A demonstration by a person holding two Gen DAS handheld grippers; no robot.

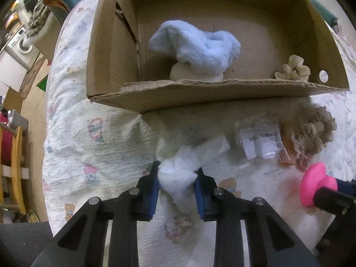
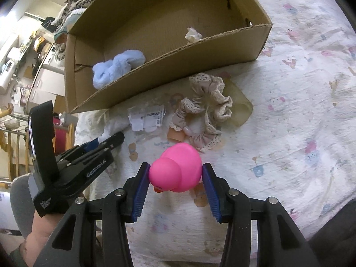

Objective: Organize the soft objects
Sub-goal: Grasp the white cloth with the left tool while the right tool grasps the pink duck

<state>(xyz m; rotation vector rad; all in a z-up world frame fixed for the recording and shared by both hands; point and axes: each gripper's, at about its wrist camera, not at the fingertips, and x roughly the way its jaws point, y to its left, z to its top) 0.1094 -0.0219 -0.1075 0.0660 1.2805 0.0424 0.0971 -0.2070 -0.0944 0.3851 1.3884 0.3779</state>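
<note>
Two grips: left gripper (image 1: pixel 177 179) fingers clamped on white cloth (image 1: pixel 175 175), right gripper (image 2: pixel 175 178) fingers pinching pink duck (image 2: pixel 176 171); box (image 2: pixel 169 71) at twelve o'clock.

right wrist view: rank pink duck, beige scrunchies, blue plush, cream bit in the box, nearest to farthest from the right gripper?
1. pink duck: between the fingers of the right gripper.
2. beige scrunchies: on the bedspread just beyond the duck, slightly right.
3. blue plush: inside the cardboard box, left end.
4. cream bit: deeper in the box, behind its near wall.
</note>
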